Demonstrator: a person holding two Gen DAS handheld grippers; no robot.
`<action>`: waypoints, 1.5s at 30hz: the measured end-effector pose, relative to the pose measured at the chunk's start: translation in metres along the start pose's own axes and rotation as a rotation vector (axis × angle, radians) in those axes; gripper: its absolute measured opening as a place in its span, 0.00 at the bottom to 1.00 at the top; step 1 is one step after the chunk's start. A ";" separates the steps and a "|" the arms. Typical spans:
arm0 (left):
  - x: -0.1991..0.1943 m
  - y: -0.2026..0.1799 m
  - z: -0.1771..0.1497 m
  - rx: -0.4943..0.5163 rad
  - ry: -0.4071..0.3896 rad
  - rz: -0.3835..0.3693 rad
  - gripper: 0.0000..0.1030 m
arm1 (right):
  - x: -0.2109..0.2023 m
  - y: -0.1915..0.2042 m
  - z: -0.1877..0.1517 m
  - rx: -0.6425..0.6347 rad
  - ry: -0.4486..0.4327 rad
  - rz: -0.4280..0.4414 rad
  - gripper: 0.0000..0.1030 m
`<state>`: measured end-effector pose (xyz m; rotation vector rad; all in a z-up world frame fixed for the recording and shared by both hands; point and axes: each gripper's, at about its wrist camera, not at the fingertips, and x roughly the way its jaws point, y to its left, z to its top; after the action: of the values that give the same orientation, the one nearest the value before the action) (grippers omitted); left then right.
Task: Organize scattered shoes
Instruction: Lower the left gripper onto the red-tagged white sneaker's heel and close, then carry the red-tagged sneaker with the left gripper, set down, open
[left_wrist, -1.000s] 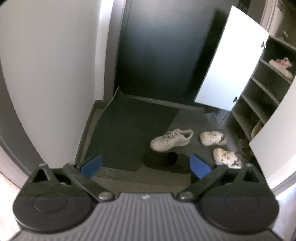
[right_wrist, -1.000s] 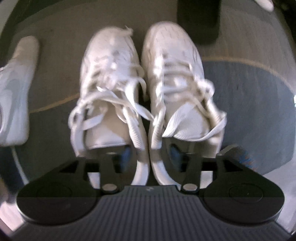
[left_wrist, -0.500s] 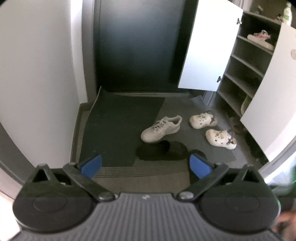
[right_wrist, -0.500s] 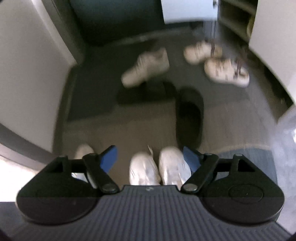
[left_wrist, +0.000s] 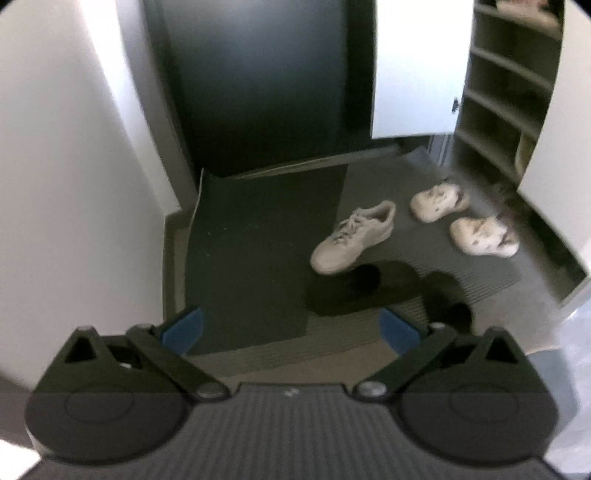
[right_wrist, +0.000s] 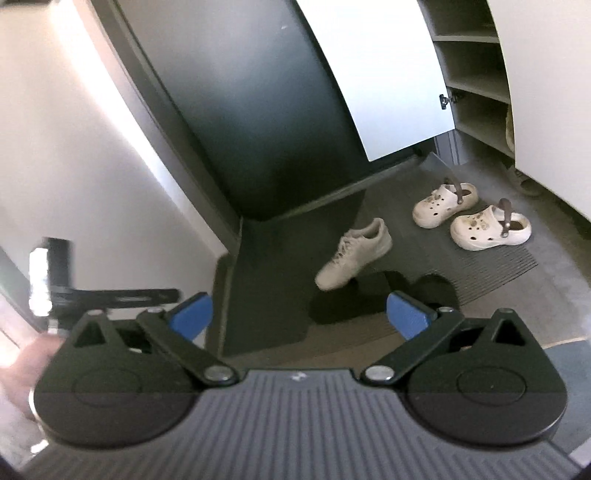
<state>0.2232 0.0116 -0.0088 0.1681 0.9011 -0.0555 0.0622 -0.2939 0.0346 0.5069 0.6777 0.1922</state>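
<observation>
While the left gripper (left_wrist: 290, 330) hangs spread and empty above the mat (left_wrist: 258, 258), a white sneaker (left_wrist: 352, 238) lies askew beside two clogs (left_wrist: 484, 236), near the open cabinet (left_wrist: 506, 92). From the right wrist, the right gripper (right_wrist: 299, 314) likewise gapes unloaded; black slippers (right_wrist: 369, 295) lie before the sneaker.

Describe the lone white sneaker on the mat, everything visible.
The white sneaker is a low-top lace-up, apparently leather or synthetic, with white laces and a pale sole. It sits upright on its sole, alone, toe angled toward the camera and left, heel toward the cream clogs. Its toe end meets a black slipper on the dark floor mat. Neither claw touches it.
</observation>
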 end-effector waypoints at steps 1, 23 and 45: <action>0.012 -0.006 0.005 0.017 0.012 -0.004 1.00 | 0.003 -0.007 -0.003 0.058 0.015 0.019 1.00; 0.357 -0.186 0.069 0.673 -0.076 -0.049 0.76 | 0.110 -0.038 -0.003 0.427 0.287 0.106 1.00; 0.548 -0.237 0.086 0.818 0.059 0.005 0.61 | 0.189 -0.099 0.007 0.624 0.441 -0.020 1.00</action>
<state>0.6013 -0.2240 -0.4148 0.9359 0.8951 -0.4169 0.2123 -0.3195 -0.1153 1.0723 1.1826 0.0680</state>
